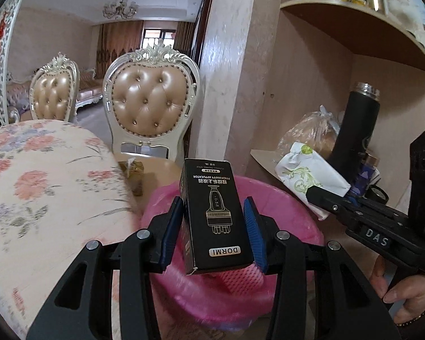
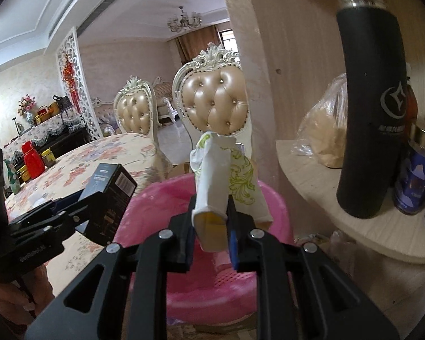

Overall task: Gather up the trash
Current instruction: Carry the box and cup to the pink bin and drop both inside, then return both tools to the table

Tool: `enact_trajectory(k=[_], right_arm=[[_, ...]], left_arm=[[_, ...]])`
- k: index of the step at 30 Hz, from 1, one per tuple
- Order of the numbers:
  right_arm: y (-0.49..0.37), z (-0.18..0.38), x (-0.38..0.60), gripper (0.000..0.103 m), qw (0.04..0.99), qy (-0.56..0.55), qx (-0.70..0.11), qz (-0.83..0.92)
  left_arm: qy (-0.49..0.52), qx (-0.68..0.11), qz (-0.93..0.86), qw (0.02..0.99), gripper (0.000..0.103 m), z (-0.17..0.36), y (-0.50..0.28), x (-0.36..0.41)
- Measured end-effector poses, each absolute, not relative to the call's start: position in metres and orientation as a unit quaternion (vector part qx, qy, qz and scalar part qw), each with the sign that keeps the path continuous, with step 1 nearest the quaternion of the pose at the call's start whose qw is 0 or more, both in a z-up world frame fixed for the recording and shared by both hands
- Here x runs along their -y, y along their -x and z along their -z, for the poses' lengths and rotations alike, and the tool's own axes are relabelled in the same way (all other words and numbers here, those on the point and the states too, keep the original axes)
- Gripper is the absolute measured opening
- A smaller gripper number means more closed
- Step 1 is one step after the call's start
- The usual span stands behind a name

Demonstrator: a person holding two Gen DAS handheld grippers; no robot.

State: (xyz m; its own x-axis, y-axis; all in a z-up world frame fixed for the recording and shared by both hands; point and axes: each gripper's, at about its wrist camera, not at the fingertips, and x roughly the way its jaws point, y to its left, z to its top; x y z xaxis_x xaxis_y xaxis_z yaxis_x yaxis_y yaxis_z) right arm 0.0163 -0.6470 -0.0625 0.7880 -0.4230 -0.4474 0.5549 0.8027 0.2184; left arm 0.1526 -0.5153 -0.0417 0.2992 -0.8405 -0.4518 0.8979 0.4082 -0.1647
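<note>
My left gripper (image 1: 216,221) is shut on a black DORMI carton (image 1: 216,212) and holds it above the pink trash bin (image 1: 297,226). My right gripper (image 2: 211,223) is shut on a crushed white paper cup with green print (image 2: 221,175), also above the bin (image 2: 274,226). In the left wrist view the right gripper (image 1: 320,198) enters from the right with the cup (image 1: 308,172). In the right wrist view the left gripper (image 2: 79,206) shows at the left with the carton (image 2: 110,195).
A table with a flowered cloth (image 1: 42,184) lies left of the bin. Two padded chairs (image 1: 150,104) stand behind. A shelf (image 2: 325,187) at the right holds a black flask (image 2: 376,107), a bag (image 2: 325,130) and a blue jar (image 2: 416,175).
</note>
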Motion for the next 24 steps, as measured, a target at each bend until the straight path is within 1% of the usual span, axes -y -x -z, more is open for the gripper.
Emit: enact_trajectory(k=[1, 3, 4, 5, 6, 8, 9, 10, 12, 14, 15, 16, 18, 22, 24], right_arm=[[-0.019, 0.063, 0.650, 0.020, 0.930, -0.171, -0.193, 0.262], [-0.025, 0.064, 0.656, 0.025, 0.931, -0.170, -0.201, 0.253], [-0.027, 0.065, 0.658, 0.032, 0.930, -0.169, -0.202, 0.257], [-0.028, 0.064, 0.660, 0.052, 0.930, -0.170, -0.198, 0.259], [-0.027, 0.064, 0.661, 0.061, 0.931, -0.173, -0.191, 0.260], [-0.026, 0.063, 0.662, 0.061, 0.930, -0.173, -0.188, 0.264], [-0.025, 0.063, 0.662, 0.061, 0.930, -0.171, -0.188, 0.266], [-0.023, 0.063, 0.661, 0.061, 0.930, -0.170, -0.187, 0.267], [-0.020, 0.062, 0.660, 0.061, 0.930, -0.174, -0.186, 0.265], [-0.017, 0.062, 0.656, 0.061, 0.930, -0.173, -0.189, 0.265], [-0.017, 0.061, 0.655, 0.061, 0.930, -0.173, -0.190, 0.264], [-0.017, 0.061, 0.651, 0.061, 0.930, -0.174, -0.192, 0.261], [-0.017, 0.060, 0.645, 0.066, 0.930, -0.171, -0.194, 0.260], [-0.023, 0.055, 0.629, 0.074, 0.931, -0.167, -0.197, 0.258], [-0.026, 0.053, 0.620, 0.083, 0.933, -0.164, -0.196, 0.253]], left_arm=[[-0.058, -0.245, 0.542, 0.802, 0.042, 0.043, -0.155, 0.521], [-0.056, -0.264, 0.551, 0.790, 0.043, 0.048, -0.163, 0.534], [-0.059, -0.267, 0.544, 0.793, 0.043, 0.051, -0.165, 0.538], [-0.062, -0.267, 0.535, 0.799, 0.043, 0.053, -0.166, 0.541], [-0.064, -0.268, 0.527, 0.804, 0.045, 0.055, -0.168, 0.542], [-0.062, -0.273, 0.517, 0.809, 0.061, 0.058, -0.173, 0.540], [-0.055, -0.270, 0.509, 0.815, 0.077, 0.058, -0.174, 0.533], [-0.047, -0.263, 0.501, 0.823, 0.083, 0.058, -0.175, 0.527], [-0.042, -0.260, 0.492, 0.830, 0.084, 0.057, -0.178, 0.515], [-0.042, -0.262, 0.485, 0.833, 0.088, 0.056, -0.182, 0.506], [-0.041, -0.261, 0.477, 0.838, 0.093, 0.056, -0.182, 0.499], [-0.041, -0.260, 0.474, 0.840, 0.093, 0.055, -0.183, 0.495], [-0.046, -0.260, 0.468, 0.843, 0.093, 0.054, -0.183, 0.489], [-0.070, -0.255, 0.451, 0.853, 0.094, 0.052, -0.177, 0.470], [-0.067, -0.263, 0.442, 0.855, 0.095, 0.052, -0.178, 0.456]])
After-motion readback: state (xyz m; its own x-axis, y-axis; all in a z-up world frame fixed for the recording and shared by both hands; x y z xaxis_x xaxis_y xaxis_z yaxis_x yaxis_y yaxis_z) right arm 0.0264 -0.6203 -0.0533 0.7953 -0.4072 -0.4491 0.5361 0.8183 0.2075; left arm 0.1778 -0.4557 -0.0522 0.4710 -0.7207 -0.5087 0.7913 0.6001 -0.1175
